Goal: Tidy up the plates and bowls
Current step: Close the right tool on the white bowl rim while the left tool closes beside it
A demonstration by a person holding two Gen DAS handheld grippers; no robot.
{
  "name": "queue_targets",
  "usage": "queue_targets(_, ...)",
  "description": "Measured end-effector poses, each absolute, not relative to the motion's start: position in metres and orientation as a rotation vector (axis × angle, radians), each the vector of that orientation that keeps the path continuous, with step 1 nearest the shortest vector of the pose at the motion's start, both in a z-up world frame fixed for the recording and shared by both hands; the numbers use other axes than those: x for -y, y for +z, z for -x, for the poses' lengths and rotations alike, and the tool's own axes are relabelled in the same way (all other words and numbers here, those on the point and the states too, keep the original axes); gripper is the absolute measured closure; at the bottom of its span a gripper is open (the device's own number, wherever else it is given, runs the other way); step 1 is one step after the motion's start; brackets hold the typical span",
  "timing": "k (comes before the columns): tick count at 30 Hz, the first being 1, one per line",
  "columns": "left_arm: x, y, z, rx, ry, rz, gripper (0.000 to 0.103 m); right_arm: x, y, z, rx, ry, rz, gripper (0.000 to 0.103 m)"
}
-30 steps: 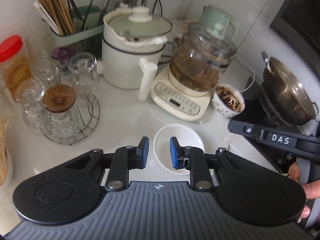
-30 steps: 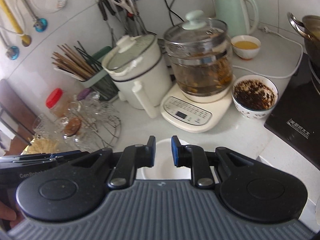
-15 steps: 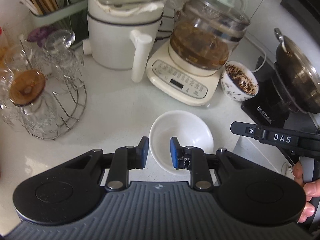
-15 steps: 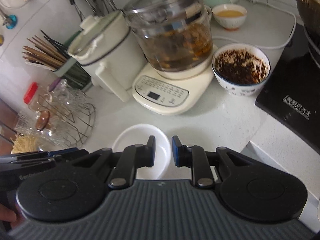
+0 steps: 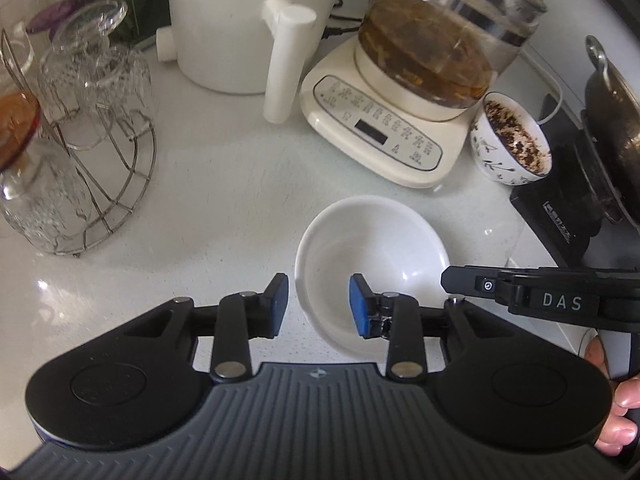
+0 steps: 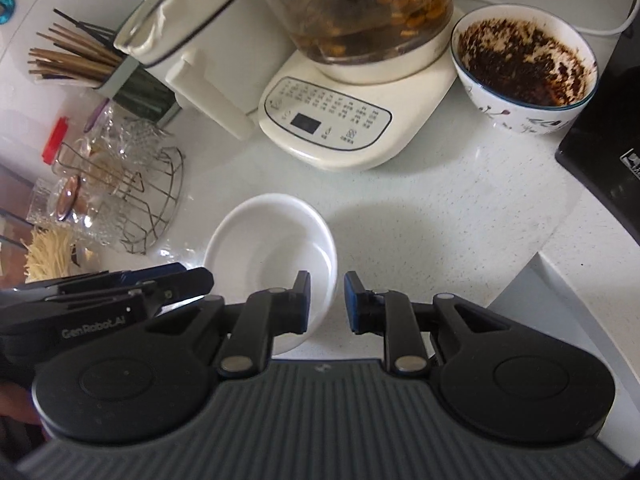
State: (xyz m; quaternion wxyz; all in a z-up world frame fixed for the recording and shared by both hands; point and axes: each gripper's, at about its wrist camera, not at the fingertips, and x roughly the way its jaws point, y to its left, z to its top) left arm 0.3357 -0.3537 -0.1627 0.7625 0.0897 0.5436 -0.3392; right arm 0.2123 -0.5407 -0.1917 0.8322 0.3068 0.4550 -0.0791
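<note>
An empty white bowl sits on the white counter; it also shows in the right wrist view. My left gripper is open, its jaws straddling the bowl's near left rim, one pad outside and one inside. My right gripper is open, its jaws straddling the bowl's right rim. A patterned bowl with dark residue stands at the right by the black cooktop; it also shows in the right wrist view.
A cream kettle base with a glass pot and a white pot with a handle stand behind the bowl. A wire rack of glasses is at the left. A wok sits on the cooktop at the right.
Both grippers have moved forward and down toward the white bowl, and their jaws now straddle its rim. The left jaws have opened wider.
</note>
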Motion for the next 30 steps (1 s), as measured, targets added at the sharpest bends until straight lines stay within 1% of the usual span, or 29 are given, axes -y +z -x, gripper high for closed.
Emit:
queue_targets(9, 0.358, -0.179, -0.344, -1.255, -0.698, -0.124, 0.065, 0.551, -0.205, -0.229, -1.015, -0.119, -0.649, 0.08)
queue_targets(16, 0.363, -0.186, -0.344, -1.268, -0.674, -0.124, 0.066, 0.556, -0.21, -0.236, -1.031, -0.101, -0.636, 0.08)
queue_targets(19, 0.365, -0.188, -0.345, -1.274, -0.664, -0.123, 0.07, 0.557, -0.211, -0.238, -1.031, -0.084, -0.633, 0.081)
queue_targets(24, 0.367, -0.189, -0.345, -1.275, -0.654, -0.133, 0.073, 0.558, -0.213, -0.239, -1.04, -0.056, -0.662, 0.082)
queue_targets(30, 0.367, -0.192, -0.344, -1.283, -0.661, -0.136, 0.081, 0.551, -0.214, -0.24, -1.052, -0.057, -0.649, 0.083)
